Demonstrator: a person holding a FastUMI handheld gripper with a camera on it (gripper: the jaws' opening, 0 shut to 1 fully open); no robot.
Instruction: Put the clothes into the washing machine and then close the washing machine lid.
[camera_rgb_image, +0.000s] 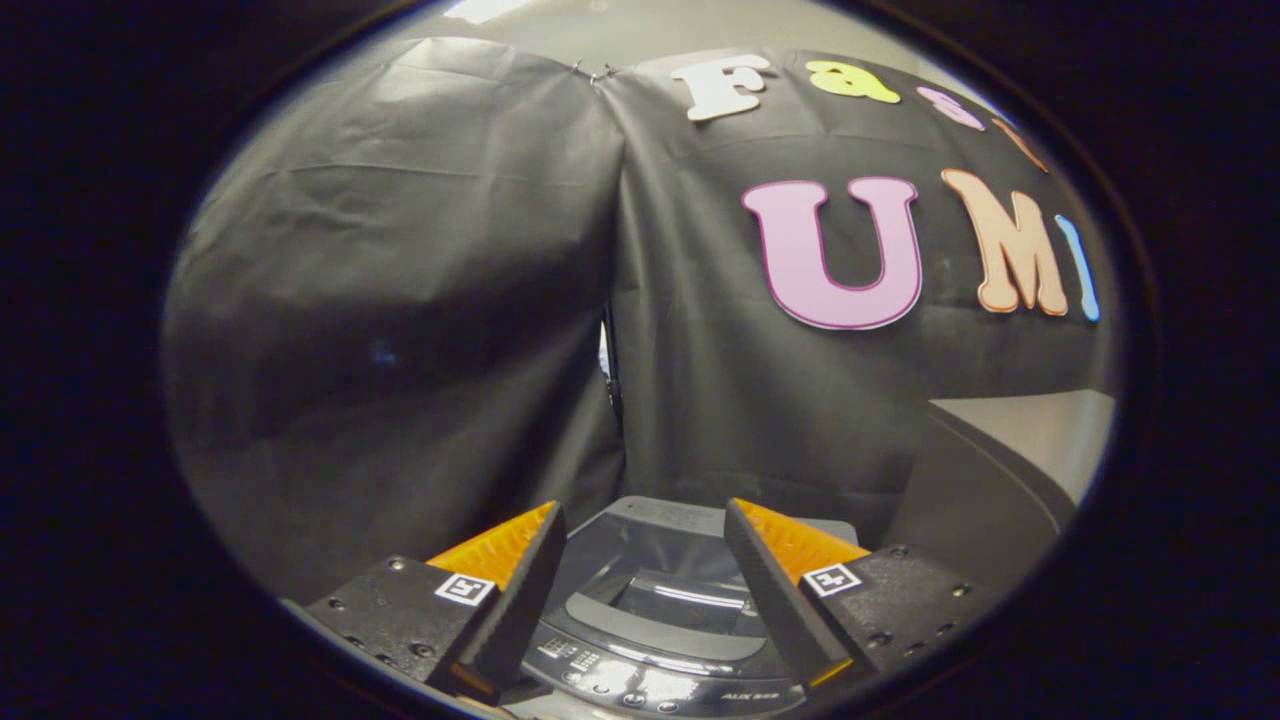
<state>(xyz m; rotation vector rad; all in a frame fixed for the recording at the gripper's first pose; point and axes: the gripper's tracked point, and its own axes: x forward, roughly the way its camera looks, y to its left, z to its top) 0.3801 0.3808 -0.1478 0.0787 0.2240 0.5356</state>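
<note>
Two claw (645, 520) fingers spread open, empty, above the washing machine (655, 610), its control panel (640, 685) nearest.

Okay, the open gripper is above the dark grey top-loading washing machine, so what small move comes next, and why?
Probably tilt down and lower toward the dark grey top-loading washing machine. The gripper is open with nothing between its fingers, the glossy lid looks closed, and no clothes are visible, so finding the lid's edge or the clothes seems first.

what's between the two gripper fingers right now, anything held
Nothing is held. The gripper is open, and through the gap between its fingers the gripper view shows the washing machine below, with its lid down and its control panel nearest.
</note>
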